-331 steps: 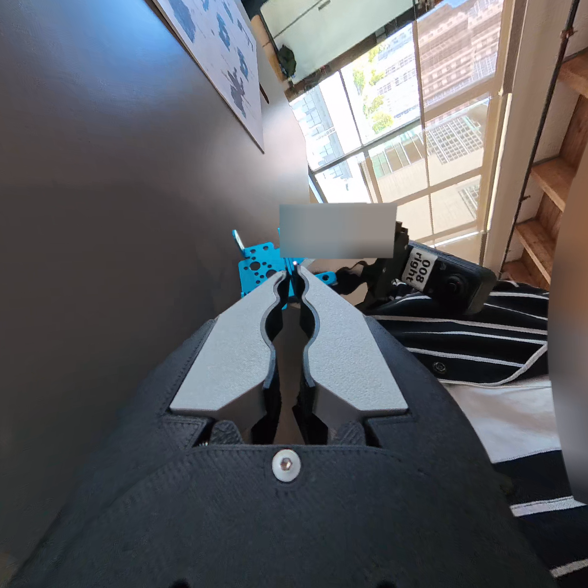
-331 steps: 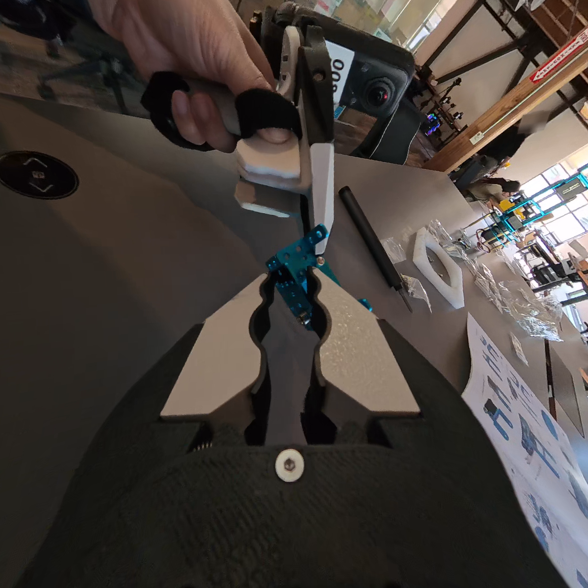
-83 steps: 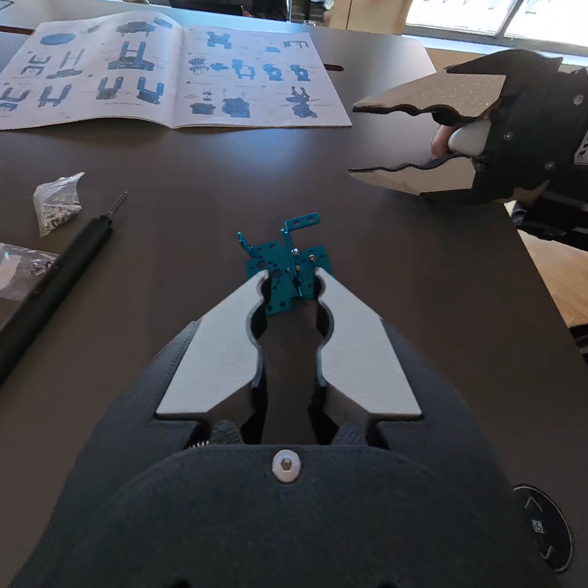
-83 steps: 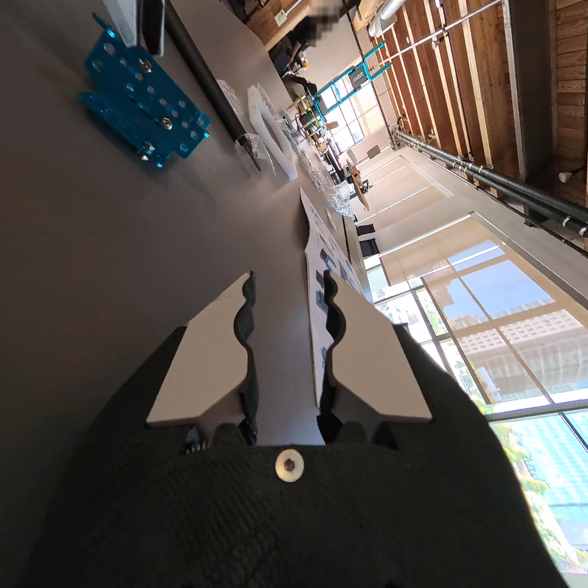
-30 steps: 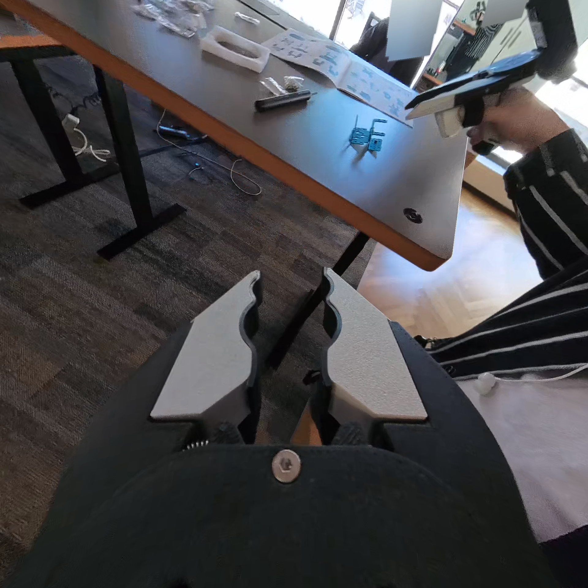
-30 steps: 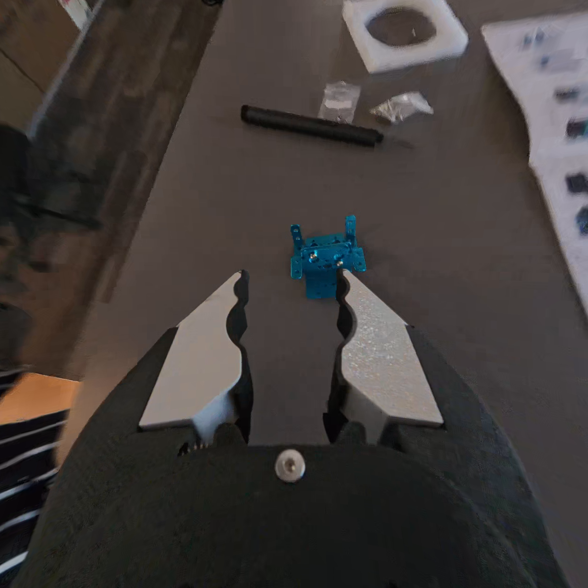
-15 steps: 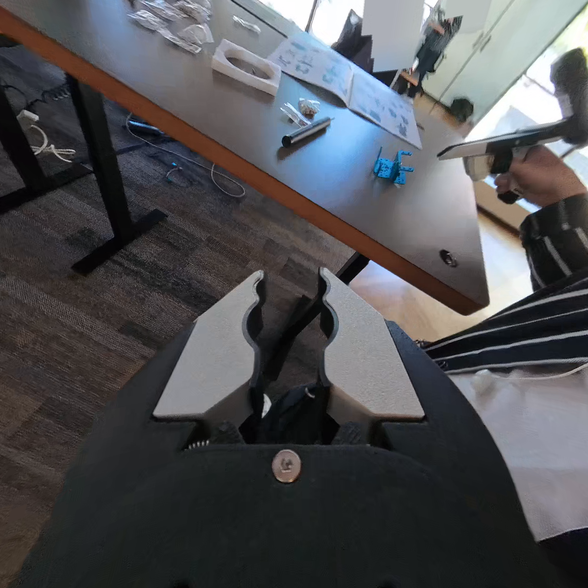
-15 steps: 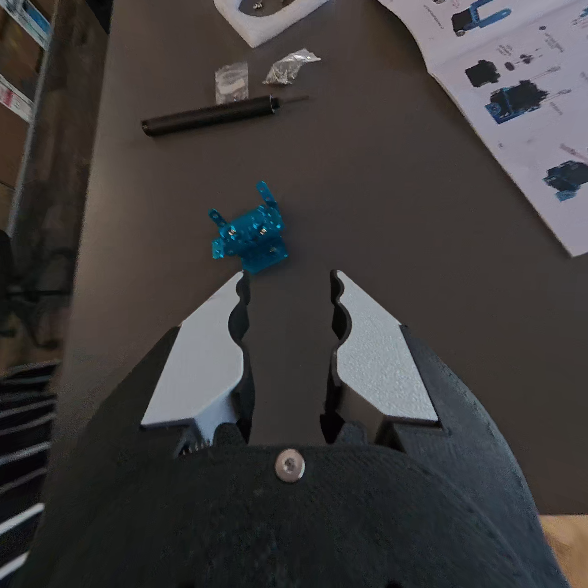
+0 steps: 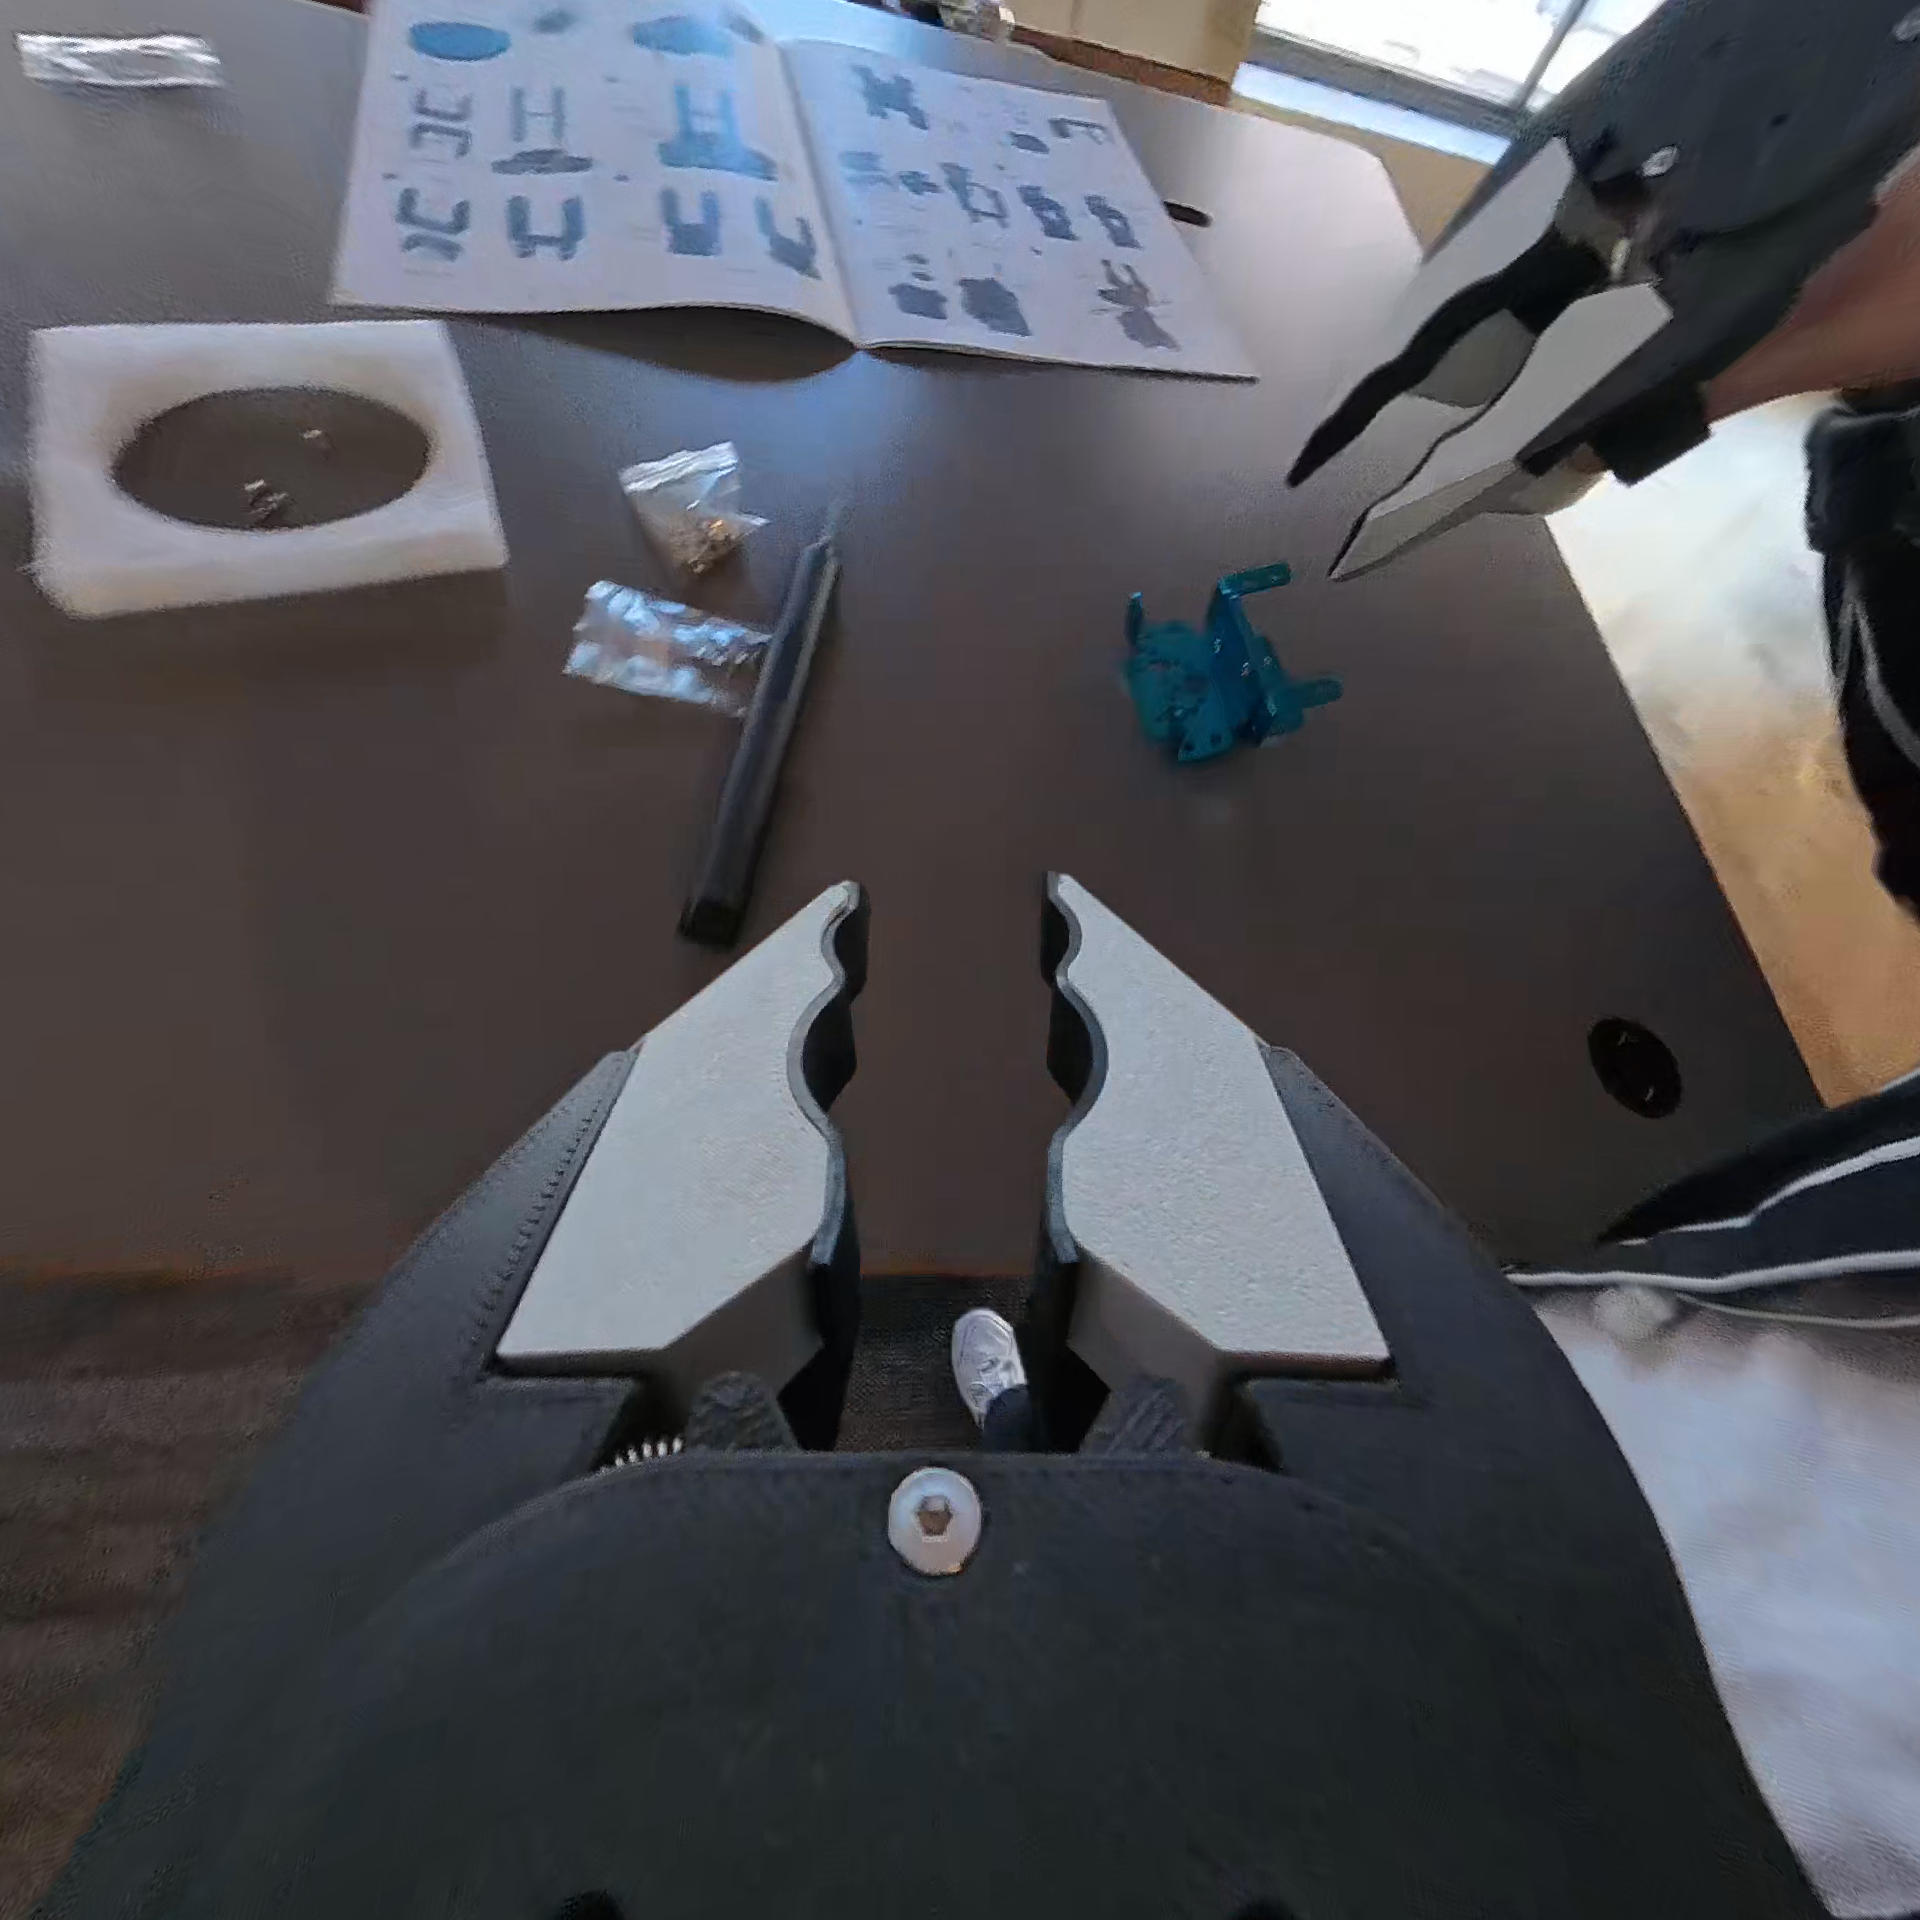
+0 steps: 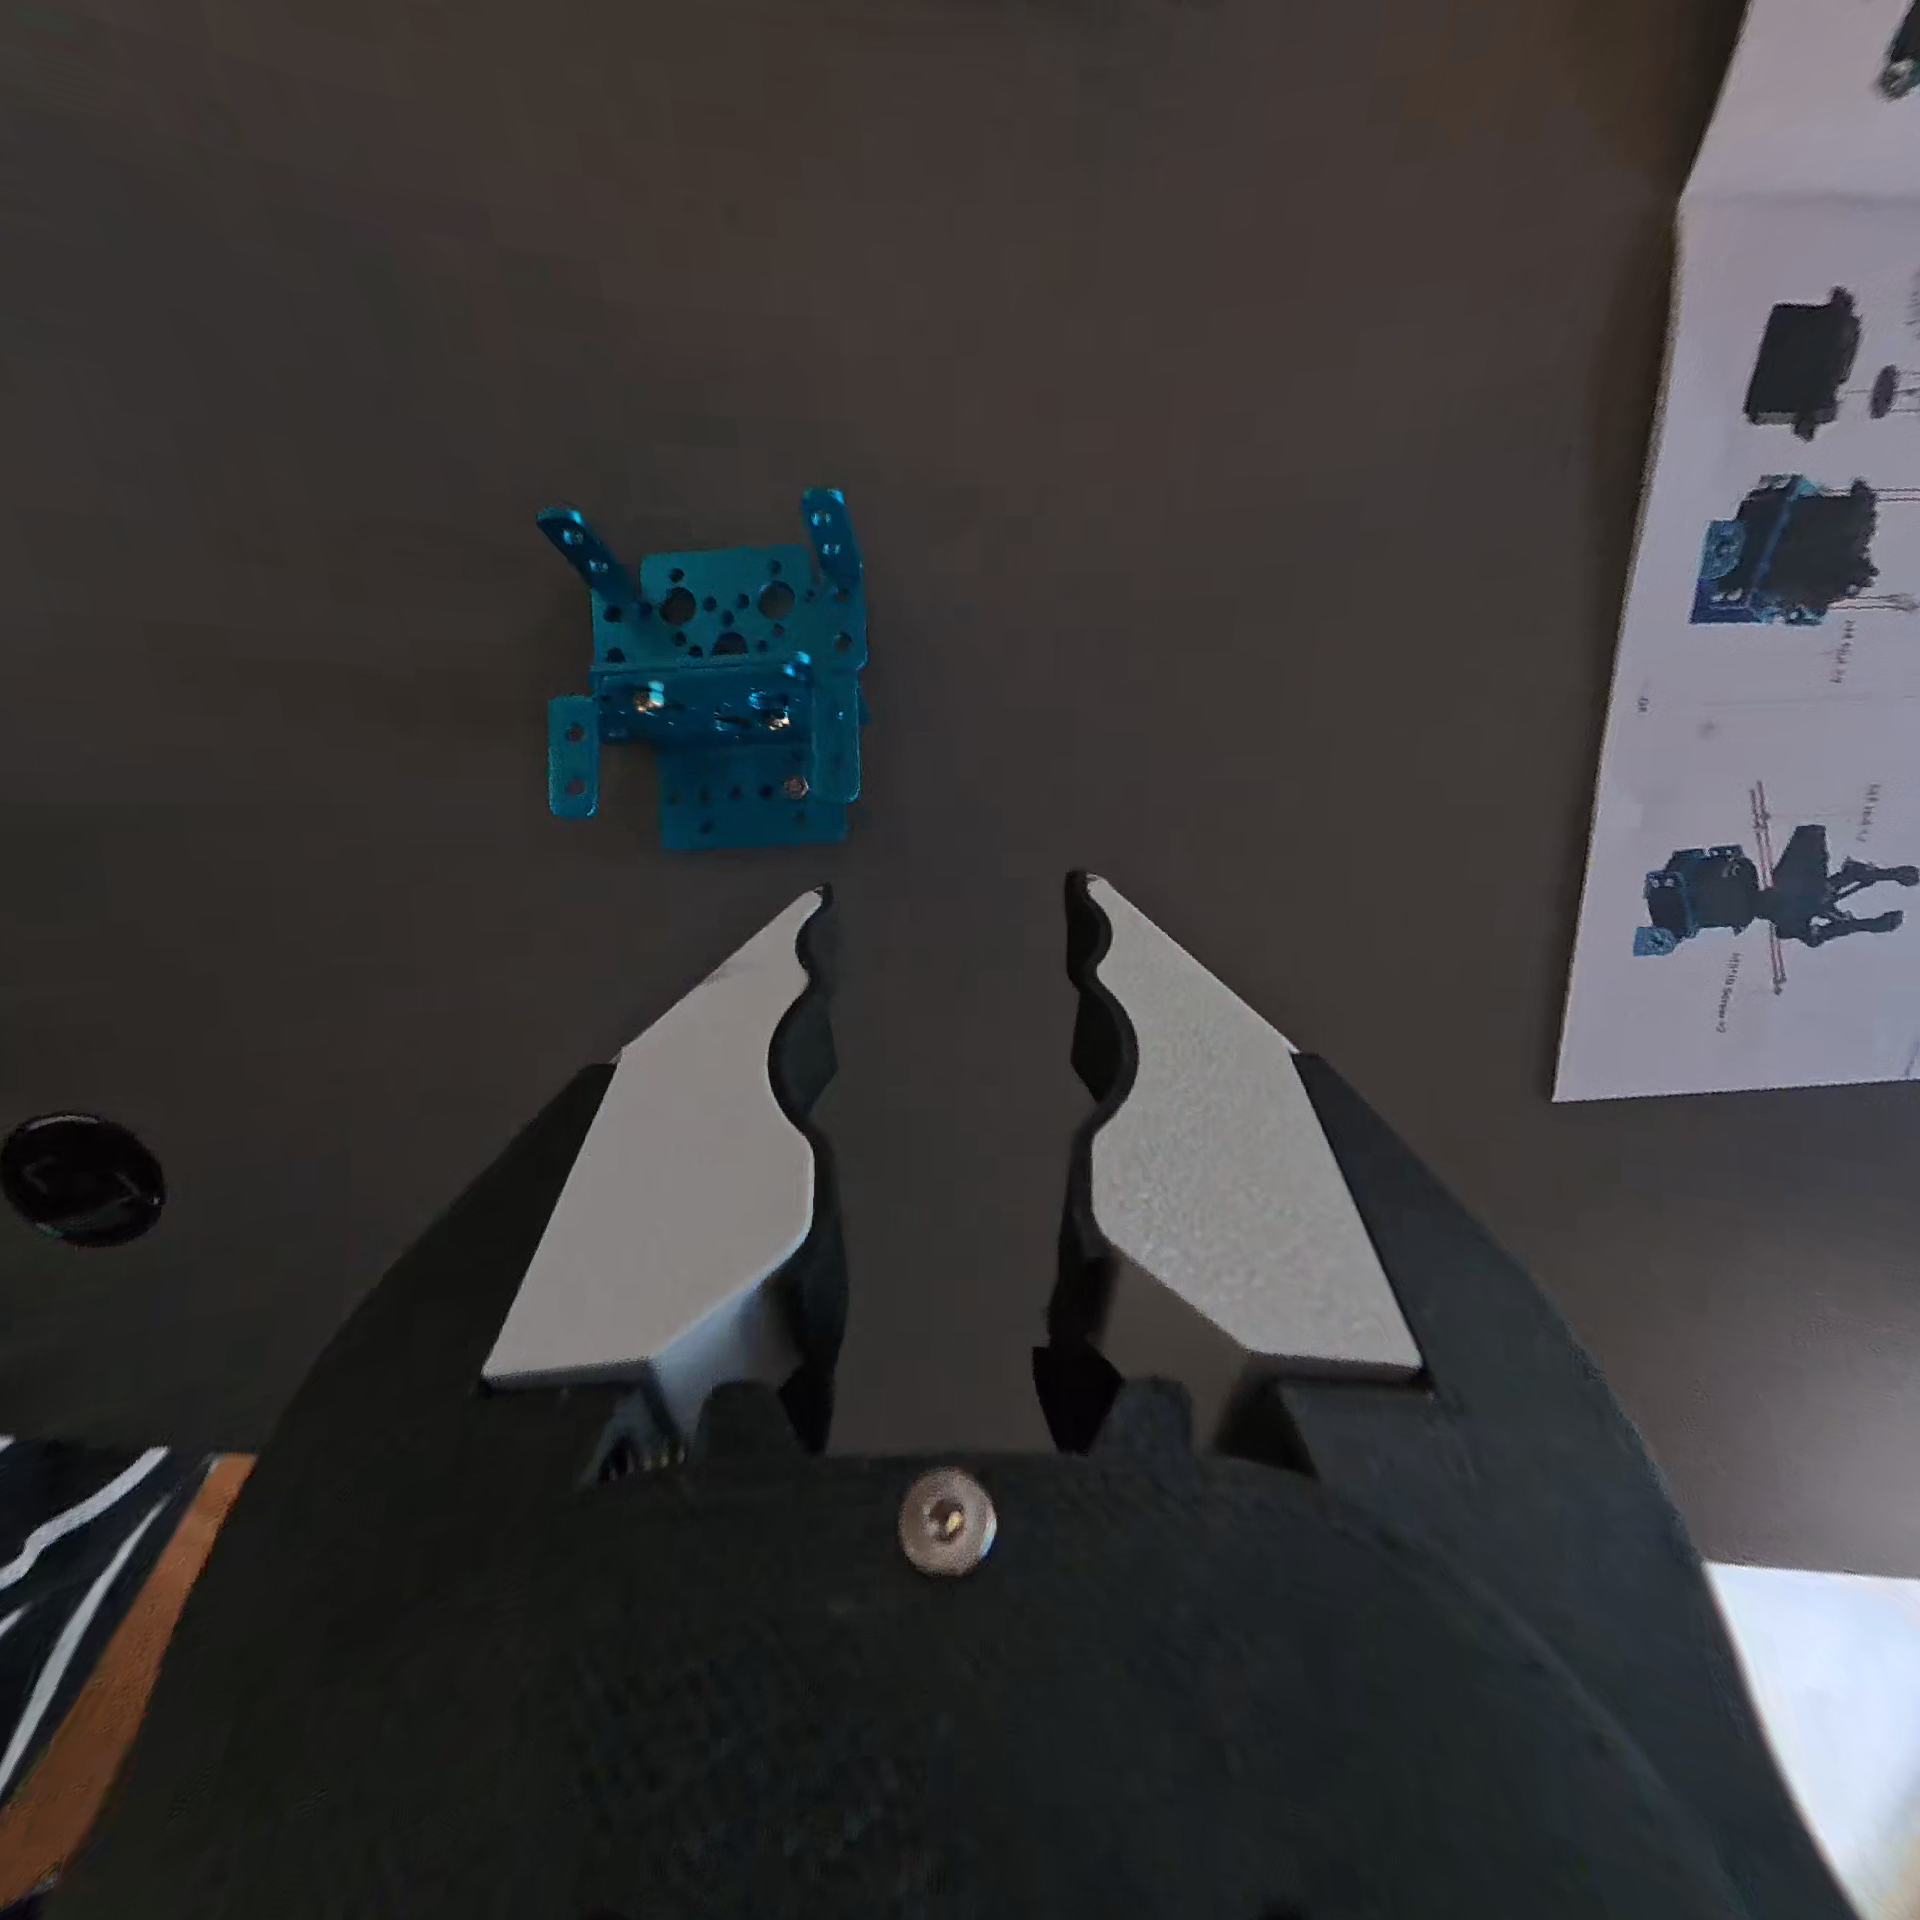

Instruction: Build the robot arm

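A blue metal bracket assembly (image 9: 1216,670) with holes and screws lies on the dark table (image 9: 312,883); it also shows in the right wrist view (image 10: 712,675). My left gripper (image 9: 951,904) is open and empty above the table's near edge, with a black screwdriver (image 9: 769,727) just ahead to its left. My right gripper (image 10: 945,888) is open and empty, hovering above the table just right of the bracket. In the left wrist view the right gripper (image 9: 1320,525) hangs above and behind the bracket, held by a hand.
An open instruction booklet (image 9: 769,187) lies at the back; its edge shows in the right wrist view (image 10: 1766,623). A white foam block (image 9: 260,468) with a round recess and two small plastic bags (image 9: 665,644) lie left. A black round button (image 9: 1633,1067) sits near the table corner. There is about 25 cm between the tips of the two grippers.
My left gripper has swung up from beside the table to over its near edge and opened a little wider. My right gripper has moved closer over the bracket, which now sits left of its fingers.
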